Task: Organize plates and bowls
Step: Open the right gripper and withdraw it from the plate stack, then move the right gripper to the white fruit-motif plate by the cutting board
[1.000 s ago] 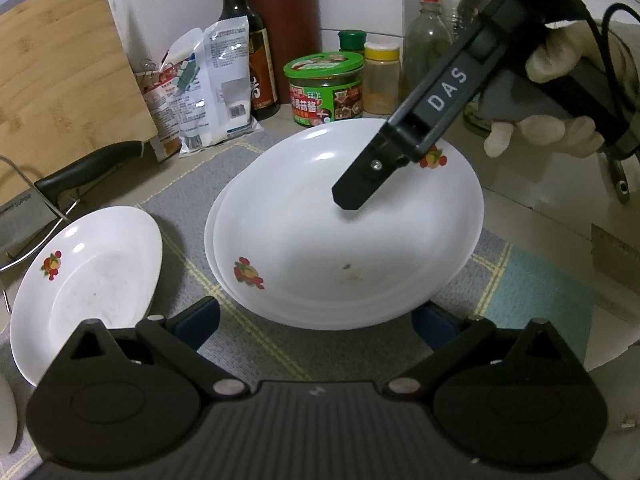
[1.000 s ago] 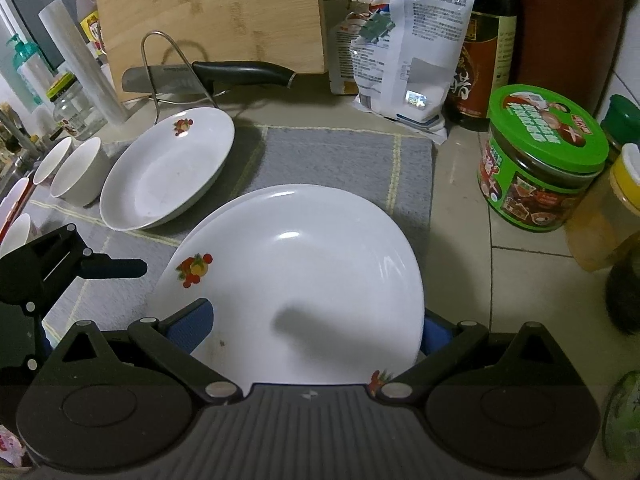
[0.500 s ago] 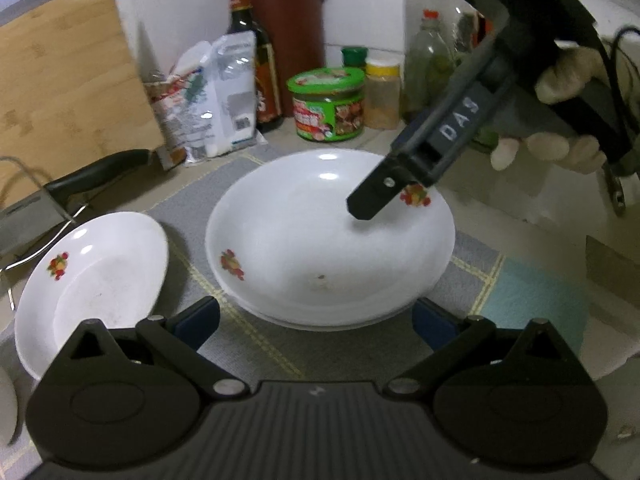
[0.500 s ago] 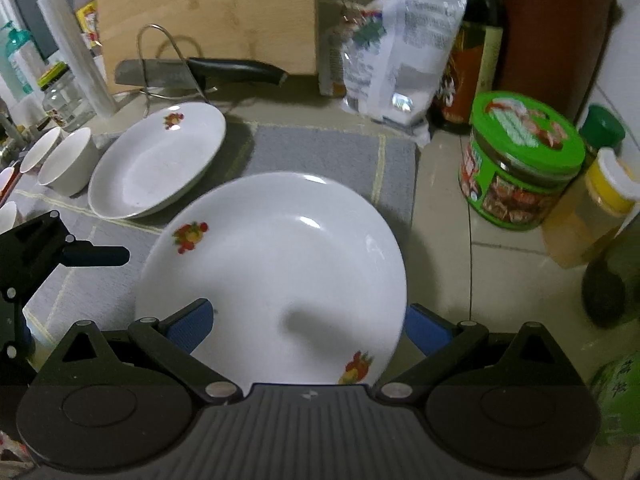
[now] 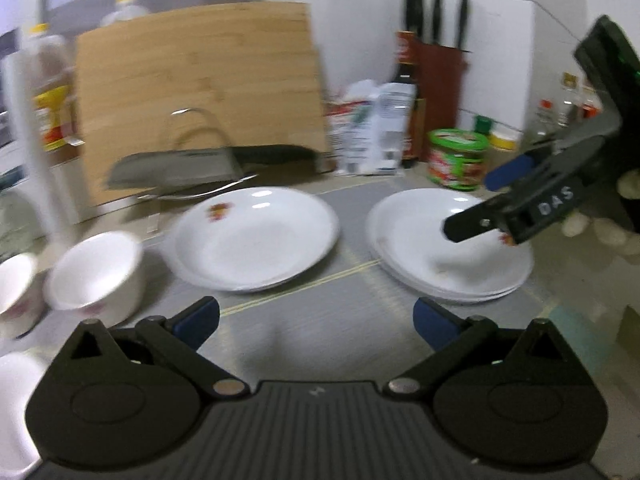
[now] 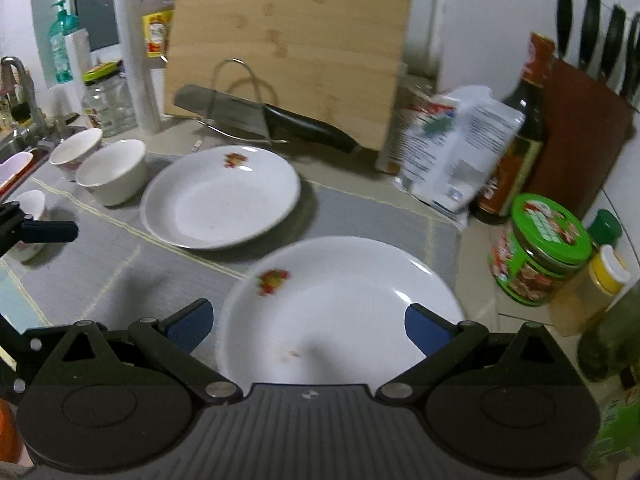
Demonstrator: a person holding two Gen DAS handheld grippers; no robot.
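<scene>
From the left wrist view, the left gripper (image 5: 316, 316) has its jaws wide apart and empty above a grey woven mat (image 5: 320, 312) with pale yellow stripes. Two groups of white glazed plates lie on the mat: a single shallow plate (image 5: 256, 240) with a small red flower print on the left, and a stack of plates (image 5: 448, 248) on the right, whose rims show at least two layers. The right gripper (image 5: 472, 204) reaches over that stack from the right, one black finger above the top plate, jaws apart. Two white round bowls (image 5: 96, 272) stand at the mat's left end, and another white rim pokes in at the lower left corner. Behind the single plate a cleaver (image 5: 200, 164) rests on a wire rack, with a bamboo cutting board (image 5: 200, 92) upright behind it. A green-lidded jar (image 5: 458, 160), a dark sauce bottle (image 5: 406, 96) and a white pouch (image 5: 372, 128) crowd the desk behind the stack. The view is motion-blurred.

From the right wrist view, the right gripper (image 6: 306, 326) hangs with jaws spread, clamping nothing, directly over the stack of plates (image 6: 340, 308); the blue pads are to either side of the near rim. The single plate (image 6: 220, 196) lies just beyond, apart from the stack. Three bowls are visible at the left: two side by side (image 6: 112, 172) and one partly hidden behind the left gripper's (image 6: 44, 232) finger.
</scene>
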